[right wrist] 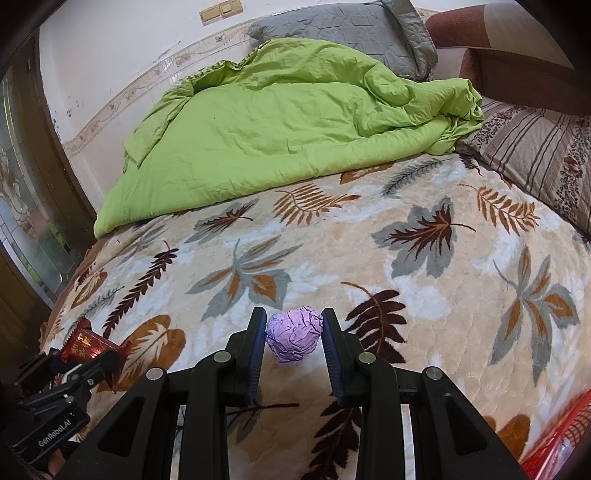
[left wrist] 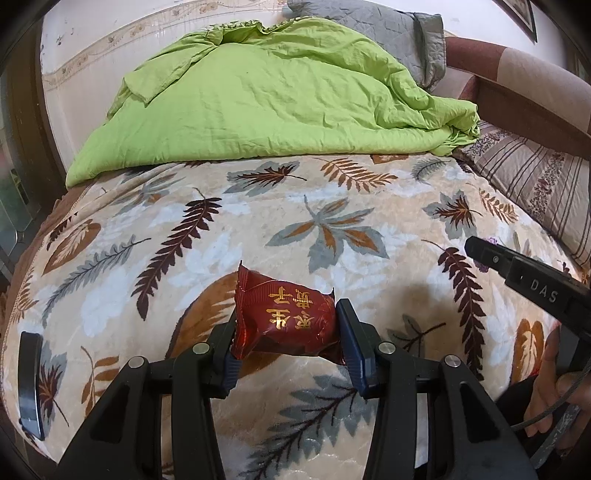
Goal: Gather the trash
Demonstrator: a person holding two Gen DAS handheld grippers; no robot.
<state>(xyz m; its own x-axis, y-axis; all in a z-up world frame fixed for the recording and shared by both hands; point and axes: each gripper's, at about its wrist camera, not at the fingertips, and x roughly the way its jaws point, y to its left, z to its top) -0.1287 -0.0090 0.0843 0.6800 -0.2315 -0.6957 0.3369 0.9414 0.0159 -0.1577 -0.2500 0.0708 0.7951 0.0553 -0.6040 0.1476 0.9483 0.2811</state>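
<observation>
From the left wrist view, the left tool (left wrist: 286, 330) is clamped on a red snack wrapper (left wrist: 284, 321) with gold characters, its two blue pads pressing the packet from both sides. The wrapper sits just above the leaf-patterned blanket (left wrist: 258, 229) that covers the bed. Beyond the wrapper, a crumpled green quilt (left wrist: 266, 107) lies heaped across the far part of the blanket, with a grey pillow (left wrist: 388, 33) behind it and a striped pillow (left wrist: 535, 184) to the quilt's right. A dark phone (left wrist: 31, 380) lies at the blanket's left edge, well apart from the wrapper. The right tool (left wrist: 480, 253) reaches in from the right, its black arm marked "DAS", held by a hand (left wrist: 554, 391) low at the right edge.

From the right wrist view, the right tool (right wrist: 293, 341) grips a crumpled purple paper ball (right wrist: 293, 338) between its pads, over the blanket (right wrist: 406, 258). The green quilt (right wrist: 288, 133) fills the far side, the grey pillow (right wrist: 343, 33) behind it, the striped pillow (right wrist: 539, 155) to its right. To the left of the ball, the left tool (right wrist: 88, 350) holds the red wrapper (right wrist: 85, 341). A red mesh basket (right wrist: 557, 443) shows at the lower right corner, near the blanket's edge.
</observation>
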